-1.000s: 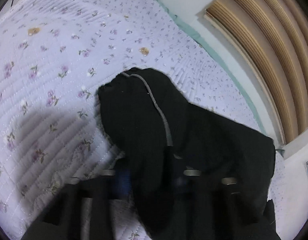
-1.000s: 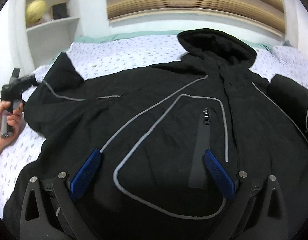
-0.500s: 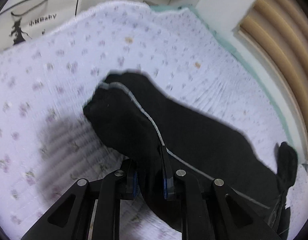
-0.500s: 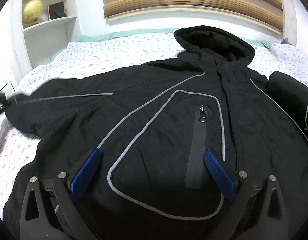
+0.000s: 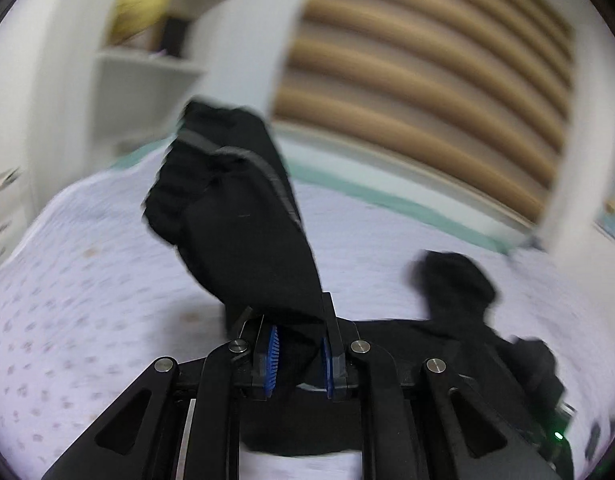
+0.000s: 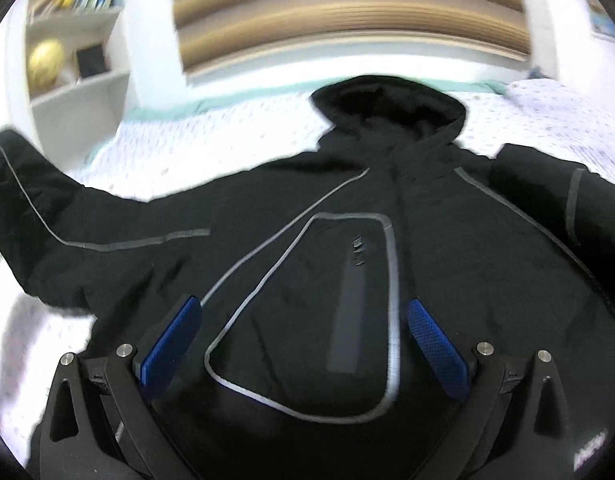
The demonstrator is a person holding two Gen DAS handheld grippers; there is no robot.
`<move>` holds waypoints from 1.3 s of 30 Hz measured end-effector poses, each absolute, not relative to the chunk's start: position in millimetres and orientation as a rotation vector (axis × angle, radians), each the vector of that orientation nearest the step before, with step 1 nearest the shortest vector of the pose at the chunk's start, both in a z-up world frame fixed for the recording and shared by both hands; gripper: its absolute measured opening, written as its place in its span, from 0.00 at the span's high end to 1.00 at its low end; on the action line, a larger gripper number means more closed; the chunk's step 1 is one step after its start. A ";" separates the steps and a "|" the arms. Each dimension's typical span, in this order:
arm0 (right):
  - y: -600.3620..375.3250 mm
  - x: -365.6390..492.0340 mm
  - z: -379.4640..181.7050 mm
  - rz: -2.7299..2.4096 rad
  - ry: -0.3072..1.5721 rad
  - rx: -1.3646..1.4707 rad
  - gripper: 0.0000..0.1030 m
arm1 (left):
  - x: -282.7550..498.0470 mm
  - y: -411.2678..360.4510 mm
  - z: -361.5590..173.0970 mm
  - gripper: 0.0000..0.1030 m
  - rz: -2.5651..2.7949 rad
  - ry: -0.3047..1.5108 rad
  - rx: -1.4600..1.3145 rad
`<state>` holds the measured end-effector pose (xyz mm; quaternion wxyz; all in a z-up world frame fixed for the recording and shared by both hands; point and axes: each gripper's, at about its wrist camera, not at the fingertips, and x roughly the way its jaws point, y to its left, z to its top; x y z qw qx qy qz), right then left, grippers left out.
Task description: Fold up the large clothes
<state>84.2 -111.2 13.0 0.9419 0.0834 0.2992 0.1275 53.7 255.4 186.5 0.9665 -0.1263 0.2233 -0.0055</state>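
My left tongs (image 5: 297,354) grip the black jacket's sleeve (image 5: 235,224), raised above the bed (image 5: 87,320). My right tongs (image 6: 303,344) hang spread wide, gripping nothing, over the jacket (image 6: 347,240) lying front-up, hood (image 6: 387,108) farthest away.

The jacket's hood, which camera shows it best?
The right wrist view: the hood sits whole above the collar of the spread jacket. The left wrist view shows it small, blurred and side-on beyond the clamped sleeve.
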 end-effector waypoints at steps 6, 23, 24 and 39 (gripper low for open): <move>-171.4 48.6 31.6 0.349 0.709 0.286 0.00 | 58.7 106.8 188.3 0.84 -0.229 0.493 -0.057; -263.4 30.2 24.0 0.212 0.842 0.168 0.00 | 129.1 -37.5 26.3 0.65 -0.336 1.058 0.134; -262.8 30.9 25.7 0.218 0.846 0.160 0.00 | 122.9 -32.8 38.0 0.65 -0.346 1.065 0.115; -215.9 54.3 81.3 0.275 0.806 0.120 0.00 | 45.7 7.9 263.9 0.41 0.037 0.762 0.082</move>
